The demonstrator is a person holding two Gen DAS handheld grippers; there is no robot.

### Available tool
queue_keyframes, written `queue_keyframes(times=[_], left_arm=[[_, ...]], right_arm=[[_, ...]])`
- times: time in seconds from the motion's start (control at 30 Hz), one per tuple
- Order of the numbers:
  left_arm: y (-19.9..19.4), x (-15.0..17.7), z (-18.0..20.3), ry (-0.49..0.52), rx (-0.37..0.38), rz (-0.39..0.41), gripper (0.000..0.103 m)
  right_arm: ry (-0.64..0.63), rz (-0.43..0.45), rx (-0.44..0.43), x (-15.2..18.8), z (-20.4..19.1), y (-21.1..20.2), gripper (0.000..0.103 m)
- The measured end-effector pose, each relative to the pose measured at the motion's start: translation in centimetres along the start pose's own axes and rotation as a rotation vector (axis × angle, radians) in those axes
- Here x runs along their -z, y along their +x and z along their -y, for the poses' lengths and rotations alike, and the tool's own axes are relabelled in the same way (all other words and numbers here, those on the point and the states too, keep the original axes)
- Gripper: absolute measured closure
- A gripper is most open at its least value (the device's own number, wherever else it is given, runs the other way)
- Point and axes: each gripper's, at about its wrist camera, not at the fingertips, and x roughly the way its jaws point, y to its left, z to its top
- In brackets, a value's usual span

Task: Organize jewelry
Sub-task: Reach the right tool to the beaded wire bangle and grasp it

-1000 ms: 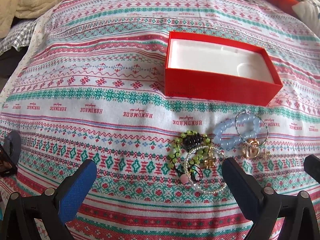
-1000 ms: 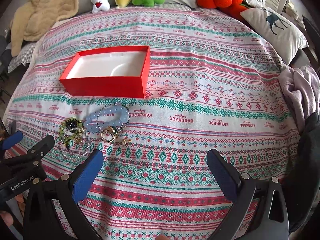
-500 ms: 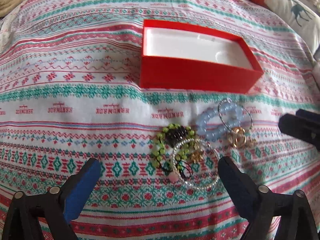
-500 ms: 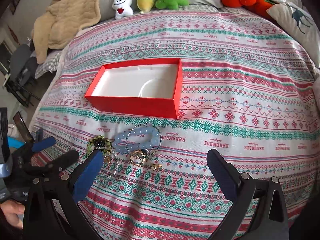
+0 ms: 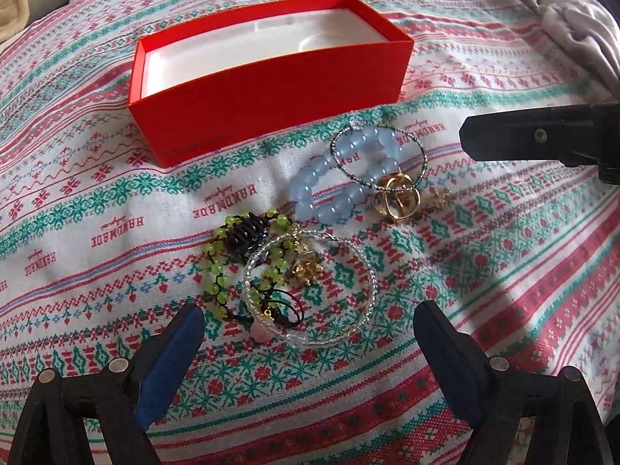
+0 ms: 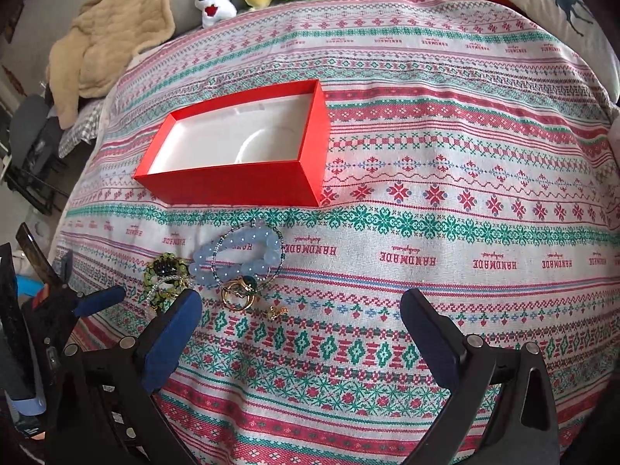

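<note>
Bracelets (image 5: 310,271), tangled, light, slippery (clear bead loop outermost): best pinched at a free arc. Left gripper (image 5: 308,333) jaws just narrowed, wide, empty; right gripper (image 6: 300,317) wide, empty.

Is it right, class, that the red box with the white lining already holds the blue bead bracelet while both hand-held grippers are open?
Not quite. The red box is empty; the blue bead bracelet lies on the bedspread in front of it, as the left wrist view shows. The rest stands.

"HANDMADE" repeated upside down along white bands of the patterned bedspread (image 6: 445,178)
</note>
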Motion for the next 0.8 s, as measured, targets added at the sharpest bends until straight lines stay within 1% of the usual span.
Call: queue_keyframes(times=[0.07, 0.17, 0.3, 0.4, 0.47, 0.57, 0.7, 0.8], left_arm=[[0.6, -0.2, -0.1, 0.003, 0.002, -0.020, 0.016], [1.6, -0.5, -0.4, -0.005, -0.017, -0.045, 0.019], [1.6, -0.6, -0.7, -0.016, -0.018, -0.038, 0.022], [1.4, -0.5, -0.7, -0.005, -0.020, -0.036, 0.031], [1.6, -0.7, -0.3, 0.004, -0.019, -0.031, 0.044], [1.1, -0.6, -0.3, 0.000, -0.020, -0.026, 0.052], [0.6, -0.4, -1.0, -0.022, -0.026, -0.020, 0.056], [-0.1, -0.1, -1.5, -0.036, -0.022, -0.005, 0.061]], right_arm=[[0.005, -0.007, 0.003, -0.1, 0.1, 0.2, 0.000], [0.009, -0.019, 0.005, -0.2, 0.1, 0.5, 0.000], [0.006, -0.029, 0.009, -0.3, -0.2, 0.7, 0.000], [0.005, -0.031, 0.017, -0.4, -0.2, 0.8, 0.000], [0.008, -0.031, 0.021, -0.5, -0.1, 0.9, 0.000], [0.013, -0.029, 0.029, -0.7, 0.1, 1.0, 0.000], [0.016, -0.028, 0.038, -0.8, 0.1, 1.2, 0.000], [0.015, -0.035, 0.042, -1.0, -0.2, 1.6, 0.000]])
